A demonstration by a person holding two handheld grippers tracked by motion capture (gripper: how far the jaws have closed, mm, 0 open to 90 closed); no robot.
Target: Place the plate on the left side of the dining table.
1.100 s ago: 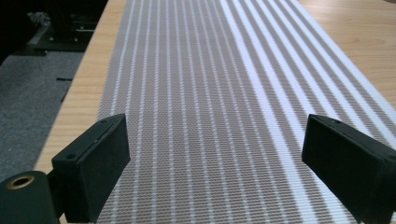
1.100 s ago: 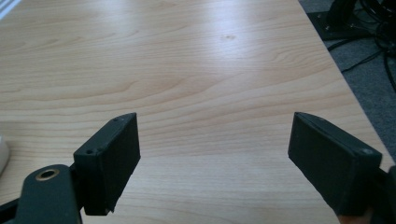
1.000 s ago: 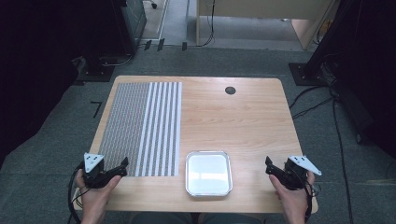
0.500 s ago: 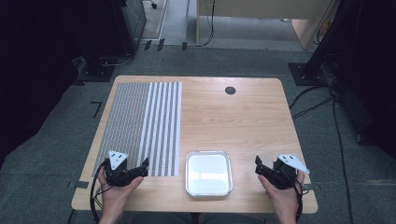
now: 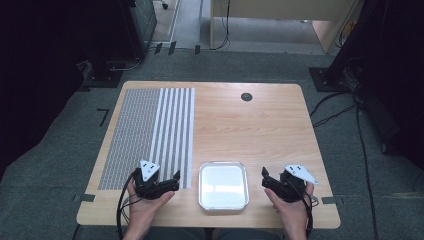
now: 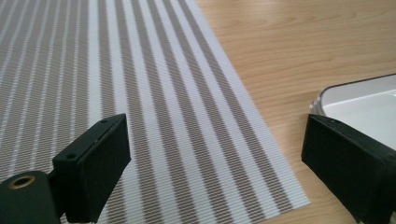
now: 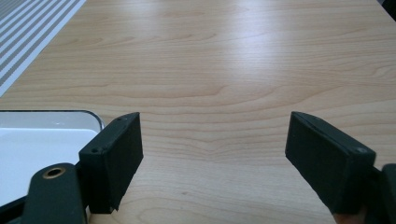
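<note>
Looking down from the high view, we see the rectangular light-wood surface (image 5: 250, 130) as the largest thing, standing on grey carpet with dark furniture and cables around it. A small round black cable port (image 5: 246, 96) sits in the wood near the far edge.

Next in size we find the flat woven mat with grey and white stripes (image 5: 150, 135), which covers the left part of the surface from near the far edge down toward the near edge. Its left half carries a fine, dense pattern and its right half broader stripes. In the left gripper view we see this mat (image 6: 140, 116) close up, its corner ending on bare wood.

We then come to the shallow rectangular white tray with a shiny metal rim (image 5: 223, 185), lying flat near the near edge, just beside the mat's right edge and between our two hands. Its inside is bare white. A corner of the tray (image 6: 355, 93) shows at the right of the left gripper view, and another part (image 7: 46, 140) at the lower left of the right gripper view.

Smallest are the two tools. We hold the left claw (image 5: 167, 184) over the mat's near right corner, its black jaws spread wide with nothing between them. We hold the right claw (image 5: 270, 181) to the right of the tray over bare wood, its jaws likewise wide apart and holding nothing.
</note>
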